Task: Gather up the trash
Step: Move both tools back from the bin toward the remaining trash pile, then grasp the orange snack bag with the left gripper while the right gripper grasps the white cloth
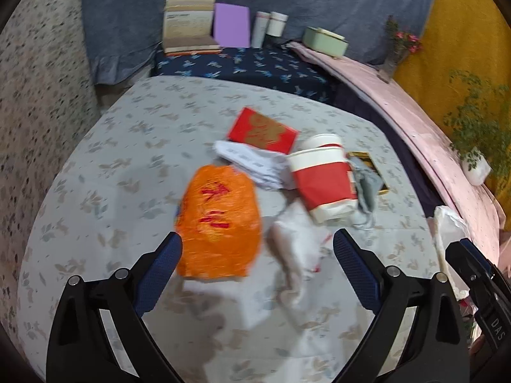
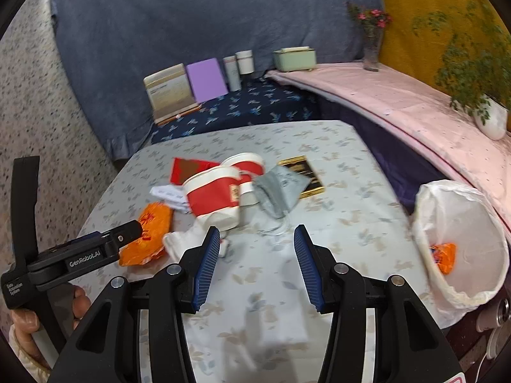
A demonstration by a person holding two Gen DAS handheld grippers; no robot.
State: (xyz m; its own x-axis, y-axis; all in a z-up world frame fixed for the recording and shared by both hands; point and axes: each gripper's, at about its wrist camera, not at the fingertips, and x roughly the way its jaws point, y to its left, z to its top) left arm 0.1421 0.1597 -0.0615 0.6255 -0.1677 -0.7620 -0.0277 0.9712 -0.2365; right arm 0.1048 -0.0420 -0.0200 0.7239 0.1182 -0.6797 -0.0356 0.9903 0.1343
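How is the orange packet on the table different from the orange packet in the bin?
The orange packet on the table lies flat in the open, fully visible; the orange packet in the bin sits inside the white-lined bin, partly hidden. The table one looks larger. Both are crinkly orange wrappers.

Orange wrapper (image 1: 218, 220) crumpled flat, mid table toward left edge; white paper (image 1: 255, 162) behind it; red packet (image 1: 263, 129) flat, farthest back; two red-white cups (image 1: 322, 178) on sides; grey pouch (image 2: 278, 191) overlapping black-gold card (image 2: 303, 172); white-lined bin (image 2: 463, 242) at right edge, orange wrapper inside
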